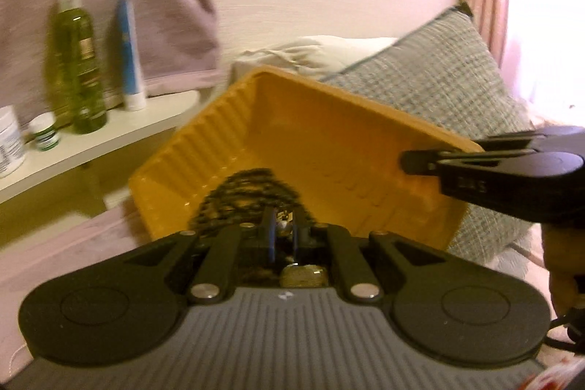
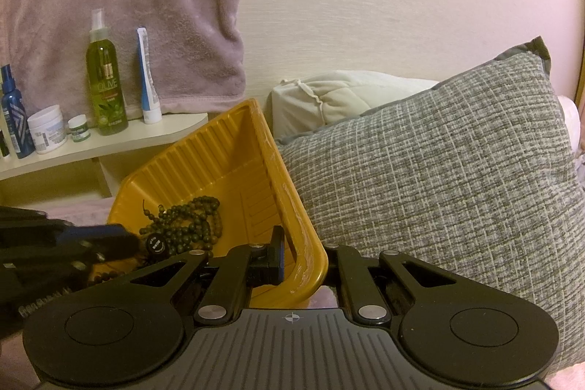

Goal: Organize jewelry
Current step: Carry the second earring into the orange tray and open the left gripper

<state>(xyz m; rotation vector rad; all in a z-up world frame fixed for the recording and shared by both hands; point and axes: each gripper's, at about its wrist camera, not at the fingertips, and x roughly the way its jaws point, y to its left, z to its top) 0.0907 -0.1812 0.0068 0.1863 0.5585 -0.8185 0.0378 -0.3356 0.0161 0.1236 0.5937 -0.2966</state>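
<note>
A yellow ribbed plastic tray (image 1: 329, 119) (image 2: 234, 163) is held tilted above the bed. A dark bead necklace (image 2: 190, 222) lies in its low corner; in the left wrist view the beads (image 1: 252, 196) are blurred. My right gripper (image 2: 292, 258) (image 1: 420, 163) is shut on the tray's rim, one finger inside and one outside. My left gripper (image 1: 284, 229) (image 2: 120, 240) sits at the tray's near edge, jaws almost closed around a small shiny piece at the beads; what it is I cannot tell.
A grey woven pillow (image 2: 438, 178) and a white pillow (image 2: 340, 97) lie behind the tray. A white shelf (image 2: 109, 137) at the left holds a green olive spray bottle (image 2: 106, 83), a tube and small jars. A pink towel (image 2: 128, 6) hangs above.
</note>
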